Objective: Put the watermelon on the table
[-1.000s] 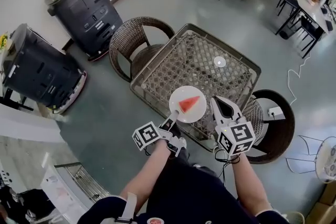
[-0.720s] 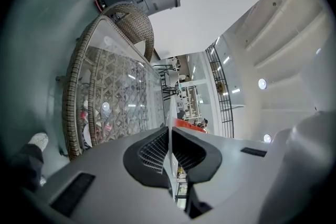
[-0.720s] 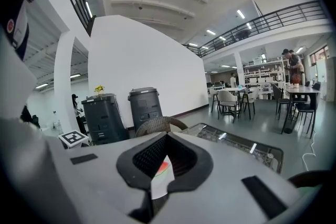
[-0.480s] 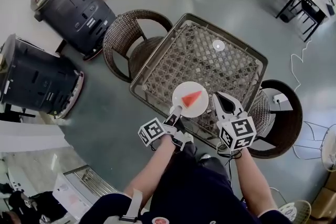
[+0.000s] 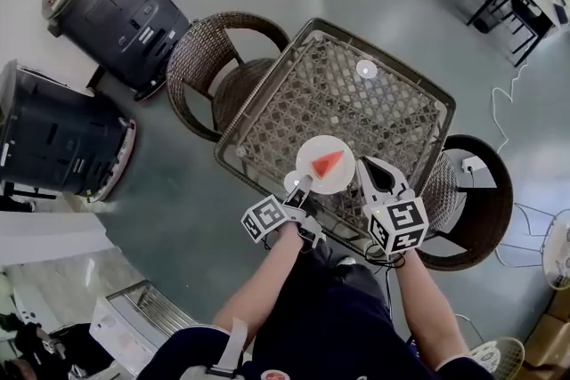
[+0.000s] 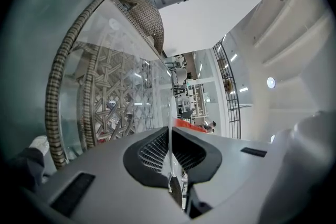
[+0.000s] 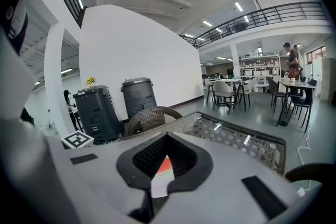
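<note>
**A:** Watermelon, where?

**B:** One red wedge of watermelon [image 5: 327, 162], lying flat on a white plate [image 5: 312, 181]. The plate is over the near part of the table [image 5: 356, 116], which has a glass top over wicker weave. Cannot tell from the head view whether the plate rests on the glass.

**A:** What has the plate?

**B:** The left gripper [image 5: 300, 189]. Its jaws are clamped on the plate's near-left rim. In the left gripper view the plate runs edge-on, a thin white line straight between the pads, with a red strip of the wedge just past the tips. So the wedge lies ahead of that gripper and a little to its right, on the plate, with no jaw touching it.

**A:** And the other one?

**B:** The right gripper [image 5: 365, 165] is just beside the plate's right rim; contact unclear. Its jaw tips meet with nothing pinched between them. In the right gripper view, plate and wedge show through the cut-out behind the tips, lower down, seen face-on rather than edge-on.

**A:** Surroundings?

**B:** A wicker chair [image 5: 209, 71] at the table's left side and a second chair [image 5: 468, 218] at its near right corner. Two dark bins [image 5: 107, 4] on the floor, far left. A small white disc [image 5: 366, 68] on the far part of the glass, well apart from the plate.
</note>
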The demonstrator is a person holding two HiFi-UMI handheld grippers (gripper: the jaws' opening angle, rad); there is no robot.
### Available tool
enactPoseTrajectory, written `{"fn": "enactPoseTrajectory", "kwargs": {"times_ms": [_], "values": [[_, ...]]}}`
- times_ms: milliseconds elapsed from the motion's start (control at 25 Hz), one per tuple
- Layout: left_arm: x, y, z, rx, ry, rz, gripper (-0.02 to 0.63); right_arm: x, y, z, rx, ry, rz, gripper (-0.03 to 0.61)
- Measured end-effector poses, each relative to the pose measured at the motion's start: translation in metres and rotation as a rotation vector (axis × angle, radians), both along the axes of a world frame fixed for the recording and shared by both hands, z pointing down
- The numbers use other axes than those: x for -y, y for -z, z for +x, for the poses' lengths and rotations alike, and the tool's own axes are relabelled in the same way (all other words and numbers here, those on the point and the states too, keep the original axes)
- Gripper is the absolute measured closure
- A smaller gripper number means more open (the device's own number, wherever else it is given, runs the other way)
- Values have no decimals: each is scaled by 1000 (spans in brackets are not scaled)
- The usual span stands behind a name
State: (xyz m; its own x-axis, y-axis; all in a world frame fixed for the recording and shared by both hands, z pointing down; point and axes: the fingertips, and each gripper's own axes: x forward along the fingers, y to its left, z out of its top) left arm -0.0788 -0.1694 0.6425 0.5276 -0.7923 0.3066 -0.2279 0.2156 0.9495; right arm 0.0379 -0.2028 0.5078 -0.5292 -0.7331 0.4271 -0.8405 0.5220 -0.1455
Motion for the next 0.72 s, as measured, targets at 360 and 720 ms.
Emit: {"fn": "enactPoseTrajectory", "kwargs": {"times_ms": [360, 720], "values": [[4, -25, 6, 17, -6, -55, 598, 1, -11, 6, -15, -6, -27, 575], [-1, -45, 7, 46, -22, -91, 598, 0, -16, 11, -19, -11, -42, 575]]}}
